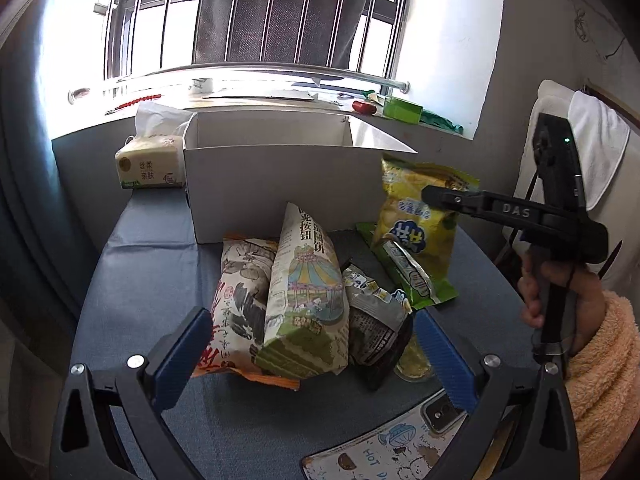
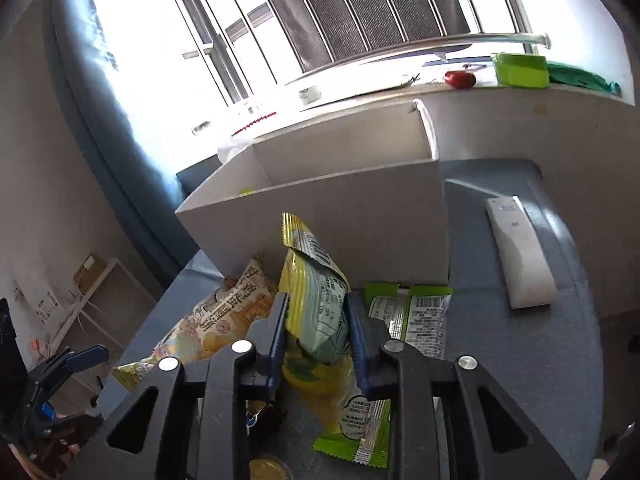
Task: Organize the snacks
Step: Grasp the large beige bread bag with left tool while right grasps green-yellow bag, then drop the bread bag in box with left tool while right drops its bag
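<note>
An open white cardboard box [image 1: 280, 184] [image 2: 340, 216] stands at the back of the blue-clothed table. My right gripper [image 2: 317, 300] [image 1: 430, 194] is shut on a yellow chip bag [image 2: 316, 320] [image 1: 412, 216], held upright just in front of the box. Under the bag lies a green packet [image 2: 424, 312] [image 1: 416, 276]. My left gripper [image 1: 312, 320] [image 2: 80, 356] is open, its fingers either side of a beige-and-green biscuit bag [image 1: 304, 288] [image 2: 216, 320]. A white-and-orange bag [image 1: 240, 292] and a dark grey packet [image 1: 372, 308] flank that bag. The pads touch nothing.
A tissue pack [image 1: 150, 164] sits left of the box and a white remote [image 2: 520, 252] lies to its right. A phone [image 1: 444, 412] and a small jar [image 1: 412, 360] rest near the front edge. A hand in an orange fleece sleeve [image 1: 600, 360] holds the right gripper. The windowsill holds a green box [image 1: 402, 109].
</note>
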Demonstrator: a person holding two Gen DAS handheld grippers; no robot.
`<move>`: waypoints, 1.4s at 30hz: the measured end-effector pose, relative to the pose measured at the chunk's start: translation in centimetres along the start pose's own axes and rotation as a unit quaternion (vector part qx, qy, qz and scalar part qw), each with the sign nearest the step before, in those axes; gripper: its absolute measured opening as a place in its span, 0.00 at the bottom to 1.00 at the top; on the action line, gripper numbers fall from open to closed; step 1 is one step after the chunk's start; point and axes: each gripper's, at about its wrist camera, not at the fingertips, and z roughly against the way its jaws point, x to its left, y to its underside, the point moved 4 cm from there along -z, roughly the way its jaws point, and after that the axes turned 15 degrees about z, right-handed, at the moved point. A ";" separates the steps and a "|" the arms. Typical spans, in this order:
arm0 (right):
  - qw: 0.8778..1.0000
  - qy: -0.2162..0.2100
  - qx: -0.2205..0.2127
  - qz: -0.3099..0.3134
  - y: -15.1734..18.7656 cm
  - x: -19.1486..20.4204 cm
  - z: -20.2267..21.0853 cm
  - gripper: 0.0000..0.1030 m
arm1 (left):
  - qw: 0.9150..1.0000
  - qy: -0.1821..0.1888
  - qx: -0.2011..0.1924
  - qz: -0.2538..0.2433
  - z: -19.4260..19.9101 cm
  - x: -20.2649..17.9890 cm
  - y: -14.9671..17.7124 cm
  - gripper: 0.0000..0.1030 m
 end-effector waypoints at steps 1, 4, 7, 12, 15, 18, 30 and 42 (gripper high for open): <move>1.000 0.003 -0.011 -0.002 -0.1 -0.1 1.0 0.28 | 1.000 -0.002 0.004 -0.008 -0.6 -0.2 -0.3 1.00; 1.000 0.004 -0.031 -0.002 -0.1 -0.1 3.5 0.27 | 0.999 -0.013 0.025 -0.024 -2.7 -0.7 -1.5 1.00; 0.999 0.010 -0.045 -0.009 0.4 0.2 5.9 0.27 | 0.998 -0.026 0.047 -0.042 -4.9 -1.3 -2.8 1.00; 0.998 0.025 -0.055 -0.005 1.0 1.2 8.4 0.27 | 0.990 -0.062 0.103 -0.075 -8.7 -1.5 -3.6 0.97; 0.998 0.029 -0.050 -0.001 1.7 1.5 9.0 0.27 | 0.985 -0.052 0.138 -0.086 -10.0 -1.3 -2.9 0.43; 0.999 0.026 -0.045 -0.004 2.2 1.5 9.1 0.27 | 0.986 -0.045 0.128 -0.095 -9.4 -1.4 -2.7 0.35; 0.999 -0.006 -0.051 -0.009 0.4 2.2 8.0 0.27 | 0.998 0.030 -0.039 -0.042 0.1 -1.3 -8.9 0.32; 0.998 -0.021 -0.063 -0.013 -13.5 -1.2 1.9 0.27 | 0.995 0.020 -0.087 0.046 -6.3 0.8 -21.3 0.32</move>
